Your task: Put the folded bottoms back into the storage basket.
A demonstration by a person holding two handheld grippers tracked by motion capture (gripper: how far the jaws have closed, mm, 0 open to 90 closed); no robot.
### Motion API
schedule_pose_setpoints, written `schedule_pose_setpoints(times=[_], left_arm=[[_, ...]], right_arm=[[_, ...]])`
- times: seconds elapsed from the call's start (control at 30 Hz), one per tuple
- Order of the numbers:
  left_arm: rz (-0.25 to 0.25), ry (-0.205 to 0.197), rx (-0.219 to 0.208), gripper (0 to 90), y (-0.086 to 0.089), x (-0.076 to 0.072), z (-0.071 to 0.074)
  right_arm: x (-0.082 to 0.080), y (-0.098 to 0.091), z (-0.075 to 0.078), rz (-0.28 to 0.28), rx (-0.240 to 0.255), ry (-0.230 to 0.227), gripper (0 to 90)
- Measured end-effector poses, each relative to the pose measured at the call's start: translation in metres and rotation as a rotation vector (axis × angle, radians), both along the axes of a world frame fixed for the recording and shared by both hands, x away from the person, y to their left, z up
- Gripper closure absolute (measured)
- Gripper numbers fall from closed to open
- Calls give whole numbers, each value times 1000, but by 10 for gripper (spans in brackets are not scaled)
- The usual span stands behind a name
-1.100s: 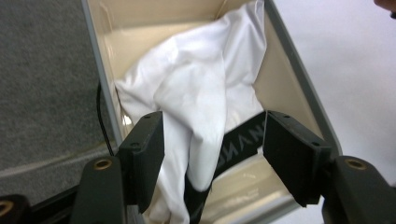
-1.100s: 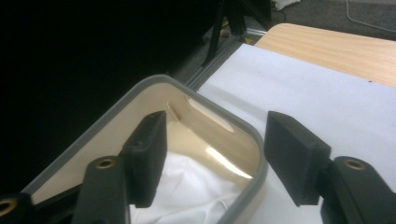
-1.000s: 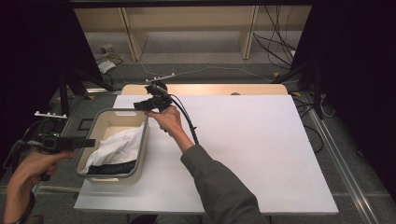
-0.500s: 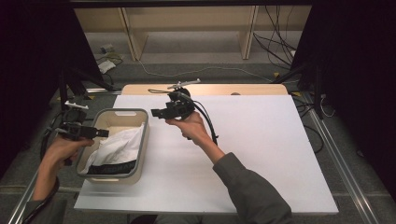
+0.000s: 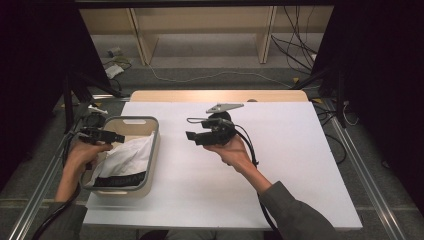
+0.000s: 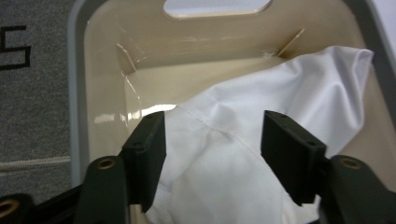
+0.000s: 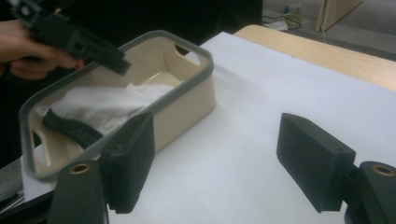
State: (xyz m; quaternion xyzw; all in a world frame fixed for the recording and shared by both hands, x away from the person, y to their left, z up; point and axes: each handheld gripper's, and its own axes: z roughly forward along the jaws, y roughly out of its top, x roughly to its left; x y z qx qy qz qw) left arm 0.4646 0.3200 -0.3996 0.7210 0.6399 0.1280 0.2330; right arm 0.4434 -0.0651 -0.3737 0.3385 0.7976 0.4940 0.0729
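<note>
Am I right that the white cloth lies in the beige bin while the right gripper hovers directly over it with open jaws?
Not quite: the left gripper hovers over the white cloth in the bin, jaws open, as the left gripper view shows. The right gripper is beside the bin, over the table.

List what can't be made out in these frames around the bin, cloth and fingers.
- White cloth: its lower part is cut off by the bottom edge of the left gripper view.
- Dark band on the cloth, high view: its lettering is too small to read.
- Bin floor: the cloth covers most of it.
- Left gripper, high view: too small to judge the gap between its fingers.
</note>
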Motion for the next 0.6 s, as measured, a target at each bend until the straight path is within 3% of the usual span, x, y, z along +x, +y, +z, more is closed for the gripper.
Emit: schedule_pose_setpoints(times=[0.13, 0.27, 0.6], left_arm=[[-2, 39, 33, 425, -4, 10, -9], [0, 61, 41, 431, -6, 19, -17], [24, 106, 77, 462, -8, 35, -41]], right_arm=[[-11, -16, -9, -5, 13, 15, 291], [-20, -29, -16, -10, -10, 19, 293], [-35, -63, -40, -47, -6, 101, 304]])
